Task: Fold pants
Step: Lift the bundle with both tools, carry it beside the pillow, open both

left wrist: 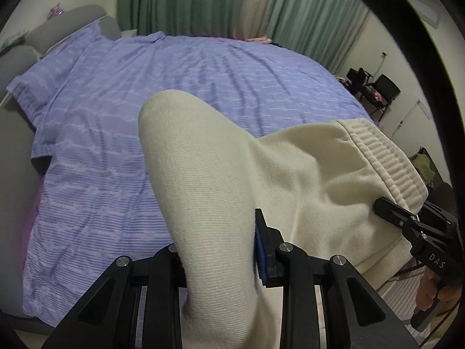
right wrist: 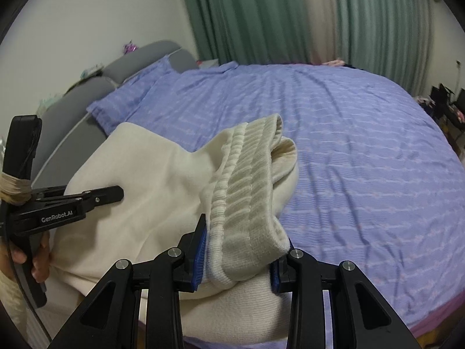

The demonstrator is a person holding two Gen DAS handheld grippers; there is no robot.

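Cream pants [left wrist: 305, 174] hang folded above a bed with a lilac striped cover [left wrist: 174, 87]. My left gripper [left wrist: 221, 256] is shut on a thick fold of the cream fabric, which bulges up between its blue pads. My right gripper [right wrist: 237, 258] is shut on the ribbed waistband [right wrist: 247, 180], bunched between its blue pads. Each gripper shows in the other's view: the right gripper [left wrist: 383, 203] at the waistband edge on the right, the left gripper [right wrist: 119, 193] on the cloth at the left. The pants [right wrist: 145, 180] stretch between them.
The bed cover [right wrist: 363, 160] spreads wide ahead. A matching pillow [left wrist: 43, 87] and a grey headboard [left wrist: 72, 23] lie at the left. Green curtains [right wrist: 261, 14] hang behind. Dark chairs [left wrist: 377, 90] stand at the far right. A hand [right wrist: 37, 264] holds the left gripper's handle.
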